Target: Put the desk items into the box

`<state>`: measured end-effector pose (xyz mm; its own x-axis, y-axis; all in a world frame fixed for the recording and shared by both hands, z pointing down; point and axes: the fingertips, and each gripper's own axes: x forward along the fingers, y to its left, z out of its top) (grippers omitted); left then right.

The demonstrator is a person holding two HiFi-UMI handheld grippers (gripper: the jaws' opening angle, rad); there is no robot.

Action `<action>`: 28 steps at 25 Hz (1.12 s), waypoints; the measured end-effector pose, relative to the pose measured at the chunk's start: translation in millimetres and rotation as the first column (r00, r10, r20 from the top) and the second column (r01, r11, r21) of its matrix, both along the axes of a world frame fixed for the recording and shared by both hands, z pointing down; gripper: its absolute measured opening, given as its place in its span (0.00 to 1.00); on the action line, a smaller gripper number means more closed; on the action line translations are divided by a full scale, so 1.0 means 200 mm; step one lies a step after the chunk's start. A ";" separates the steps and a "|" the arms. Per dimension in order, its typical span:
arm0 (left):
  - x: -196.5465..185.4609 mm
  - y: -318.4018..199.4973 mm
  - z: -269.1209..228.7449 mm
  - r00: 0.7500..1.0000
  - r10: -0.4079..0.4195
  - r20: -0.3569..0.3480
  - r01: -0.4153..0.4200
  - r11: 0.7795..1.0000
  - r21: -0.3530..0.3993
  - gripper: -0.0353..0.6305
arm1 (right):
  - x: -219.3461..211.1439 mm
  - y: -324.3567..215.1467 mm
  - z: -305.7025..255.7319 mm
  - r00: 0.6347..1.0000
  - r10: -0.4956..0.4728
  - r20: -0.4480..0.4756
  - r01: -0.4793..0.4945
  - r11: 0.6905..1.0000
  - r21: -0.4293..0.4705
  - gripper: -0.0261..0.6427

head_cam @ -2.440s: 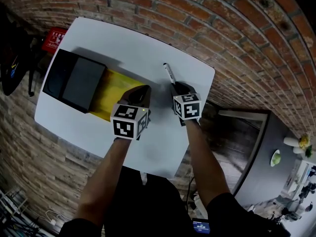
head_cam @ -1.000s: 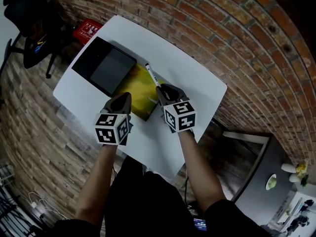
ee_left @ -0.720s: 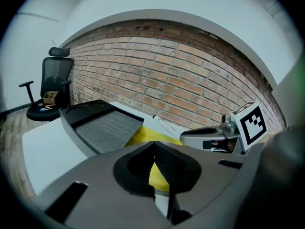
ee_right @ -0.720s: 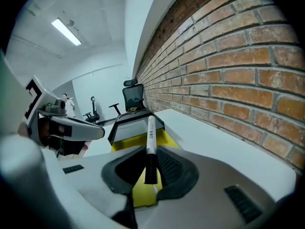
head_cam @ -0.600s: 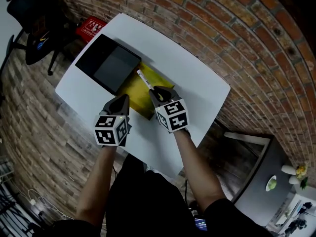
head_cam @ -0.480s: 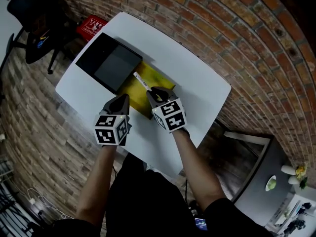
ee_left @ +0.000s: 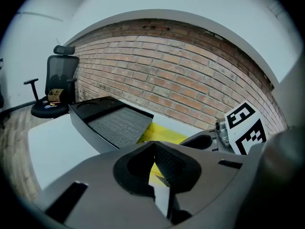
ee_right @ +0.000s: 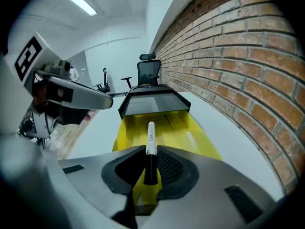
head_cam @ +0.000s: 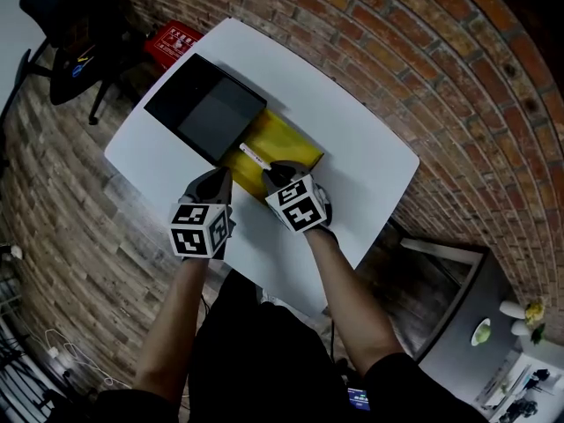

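My right gripper (head_cam: 271,173) is shut on a white pen with a black cap (head_cam: 254,157), holding it by the capped end. The pen (ee_right: 150,140) points forward over the open yellow box (ee_right: 164,125), above its near end. In the head view the yellow box (head_cam: 284,141) lies mid-table, and a black tray-like lid (head_cam: 207,108) covers its far-left end. My left gripper (head_cam: 218,181) hovers at the box's near edge, left of the right one, shut with nothing in it. In the left gripper view its tips (ee_left: 153,146) meet, with the black lid (ee_left: 114,123) ahead.
The white table (head_cam: 361,152) stands against a brick wall (head_cam: 423,69), with its edges close on every side. An office chair (head_cam: 66,25) and a red object (head_cam: 174,39) sit on the floor past the table's far-left end.
My right gripper has carried the pen leftward, from above the bare table to above the yellow box. The left gripper has drawn back a little from over the box to its near edge.
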<state>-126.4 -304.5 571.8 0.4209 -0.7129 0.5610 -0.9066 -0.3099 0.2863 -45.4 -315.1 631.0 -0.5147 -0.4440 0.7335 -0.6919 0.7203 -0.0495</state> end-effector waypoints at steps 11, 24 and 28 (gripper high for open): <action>-0.03 0.02 0.03 1.000 0.001 -0.003 -0.001 1.000 -0.011 0.07 | 0.00 0.03 0.16 0.979 -0.075 -0.189 0.064 0.996 -0.062 0.15; -0.04 0.04 0.05 1.000 -0.005 -0.002 0.005 1.000 -0.019 0.07 | 0.00 0.04 0.22 0.950 -0.130 -0.284 0.119 0.991 -0.055 0.16; -0.04 0.06 0.05 1.000 -0.004 -0.002 0.004 1.000 -0.021 0.07 | -0.01 0.05 0.22 0.953 -0.134 -0.270 0.122 0.991 -0.059 0.20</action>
